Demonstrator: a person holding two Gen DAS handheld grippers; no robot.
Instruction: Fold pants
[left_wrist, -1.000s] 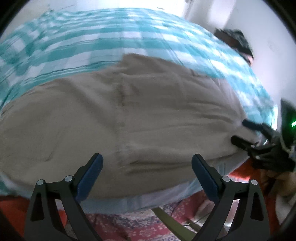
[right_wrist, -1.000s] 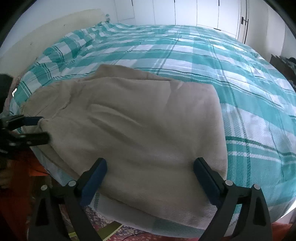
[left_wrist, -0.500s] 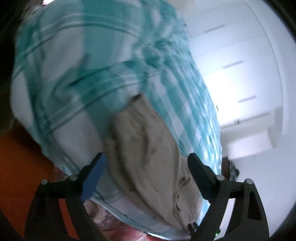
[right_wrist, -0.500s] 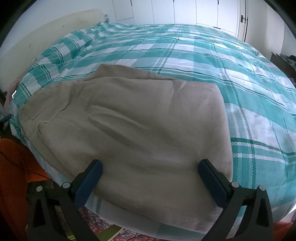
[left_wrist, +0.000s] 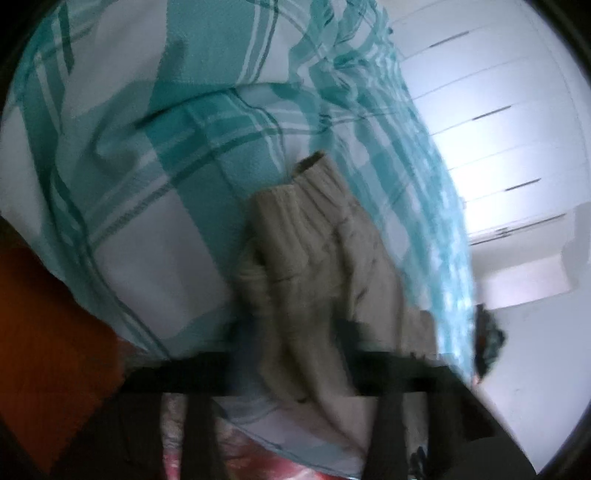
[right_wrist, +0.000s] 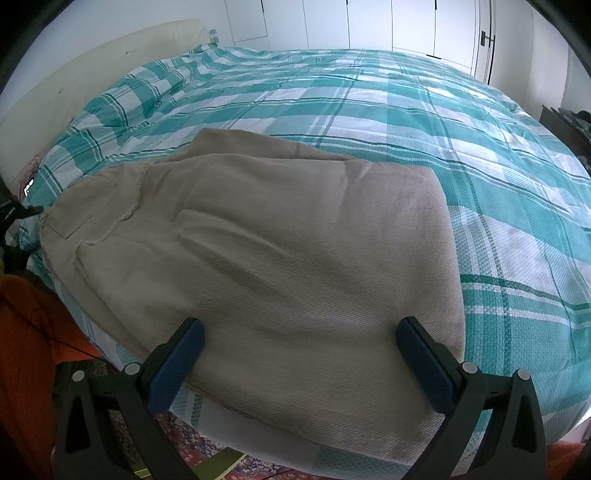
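The folded beige woven pants (right_wrist: 258, 258) lay flat on the bed with the teal and white checked cover (right_wrist: 461, 147), near its edge. My right tongs (right_wrist: 299, 350) stood wide over their 6 o'clock edge, holding nothing. My left tongs (left_wrist: 291, 354) were closing around the pants' waistband end, at 9 o'clock; the view was blurred.

- Beige pants (right_wrist: 266, 251) lie folded on teal-and-white plaid bedspread (right_wrist: 461, 147), near the bed's near edge.
- Right gripper (right_wrist: 299, 350) hovers over pants' near hem, jaws spread wide, nothing between.
- Patterned rug (right_wrist: 207, 454) below.
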